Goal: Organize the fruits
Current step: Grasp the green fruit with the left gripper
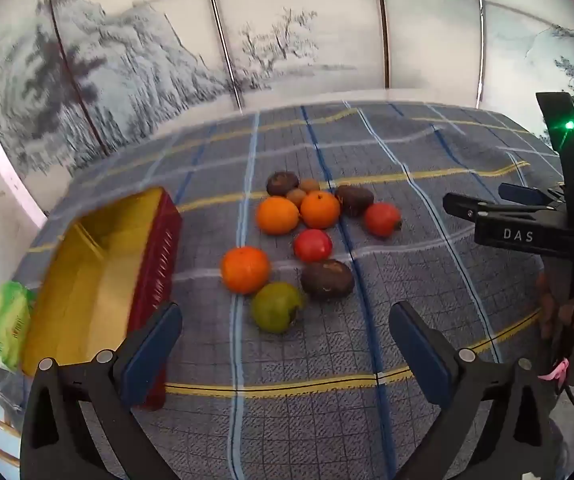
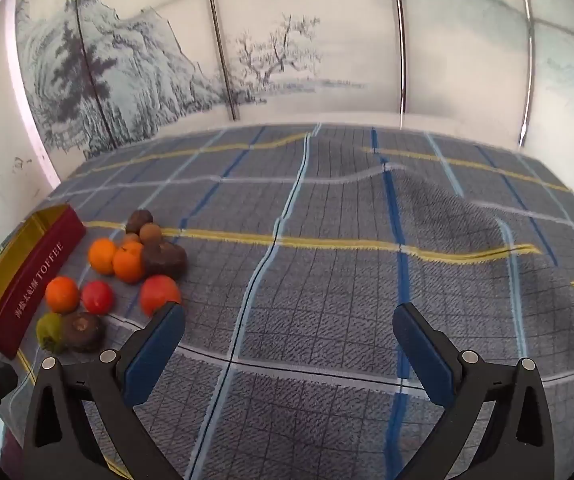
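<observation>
**Fruit waiting loose on a plaid cloth as both tongs hang released**

A blue-grey plaid cloth (image 1: 407, 280) is covering the surface, with an ink-landscape wall panel (image 1: 127, 80) standing behind it. At the centre of the left wrist view, the fruits are lying in a loose cluster on the cloth, none yet in the box: three oranges, with the nearest orange (image 1: 245, 269) sitting alone at the front; two red fruits (image 1: 312, 245); one green fruit (image 1: 275, 307) closest to the camera; three dark brown fruits, the largest (image 1: 327, 285) touching the green one's right side; and two small brown ones (image 1: 296, 197) tucked at the back of the pile.

At the left of the frame, a red box (image 1: 155, 264) with a gold interior is lying open and apparently empty, just beside the cluster, likely placed there to receive the sorted fruit. A green leafy item (image 1: 9, 324) is showing beyond it at the far left edge.

The left gripper (image 1: 285, 344) is hanging released above the cloth, angled down towards the green fruit, holding nothing. The right gripper (image 2: 289, 344) is also standing wide and empty over bare cloth at the centre of its own view, with the pile off to its left, so it appears to be waiting clear of the work.
</observation>
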Demonstrator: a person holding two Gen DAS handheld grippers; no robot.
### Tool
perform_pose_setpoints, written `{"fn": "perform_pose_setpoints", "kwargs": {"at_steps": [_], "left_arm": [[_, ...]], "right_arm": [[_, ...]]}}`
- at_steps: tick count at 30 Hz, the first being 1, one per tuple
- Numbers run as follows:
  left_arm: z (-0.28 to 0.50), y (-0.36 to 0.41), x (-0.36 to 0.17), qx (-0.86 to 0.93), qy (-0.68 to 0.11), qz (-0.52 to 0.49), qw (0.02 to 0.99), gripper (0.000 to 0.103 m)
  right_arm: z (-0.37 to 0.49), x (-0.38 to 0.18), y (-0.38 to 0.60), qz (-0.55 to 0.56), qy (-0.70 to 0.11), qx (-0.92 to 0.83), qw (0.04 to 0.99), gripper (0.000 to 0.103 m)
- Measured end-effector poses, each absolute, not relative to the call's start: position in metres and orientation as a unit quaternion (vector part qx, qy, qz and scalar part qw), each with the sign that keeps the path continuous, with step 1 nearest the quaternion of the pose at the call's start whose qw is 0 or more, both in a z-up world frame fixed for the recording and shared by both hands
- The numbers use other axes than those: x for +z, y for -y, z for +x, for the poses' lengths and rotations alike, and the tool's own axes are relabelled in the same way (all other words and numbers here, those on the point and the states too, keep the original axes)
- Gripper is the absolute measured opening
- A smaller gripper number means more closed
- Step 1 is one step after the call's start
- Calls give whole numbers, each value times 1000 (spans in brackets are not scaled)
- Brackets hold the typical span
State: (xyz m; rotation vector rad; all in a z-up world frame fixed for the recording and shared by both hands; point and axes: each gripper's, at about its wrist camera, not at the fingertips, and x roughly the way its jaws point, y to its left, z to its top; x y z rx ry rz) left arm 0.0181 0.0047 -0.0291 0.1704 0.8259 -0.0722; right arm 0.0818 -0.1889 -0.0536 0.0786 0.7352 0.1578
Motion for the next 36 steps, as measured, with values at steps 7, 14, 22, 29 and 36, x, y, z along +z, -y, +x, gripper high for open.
{"fn": "perform_pose_setpoints", "kwargs": {"at_steps": [7, 14, 22, 29, 36], "left_arm": [[32, -28, -46, -42, -440, 41, 896, 101], [49, -46, -67, -41, -479, 3, 877, 64], [59, -50, -73, -44, -483, -7, 874, 62], [66, -43, -84, -45, -484, 16, 874, 32], [52, -49, -75, -50, -478, -11, 877, 31]], "right_arm": [[90, -53, 192, 45, -375, 85, 922, 103], [87, -53, 191, 57, -372, 81, 923, 103], [86, -53, 192, 63, -373, 85, 922, 103], [87, -53, 191, 62, -378, 83, 920, 103], [90, -55, 188, 57, -387, 78, 917, 103]]}}
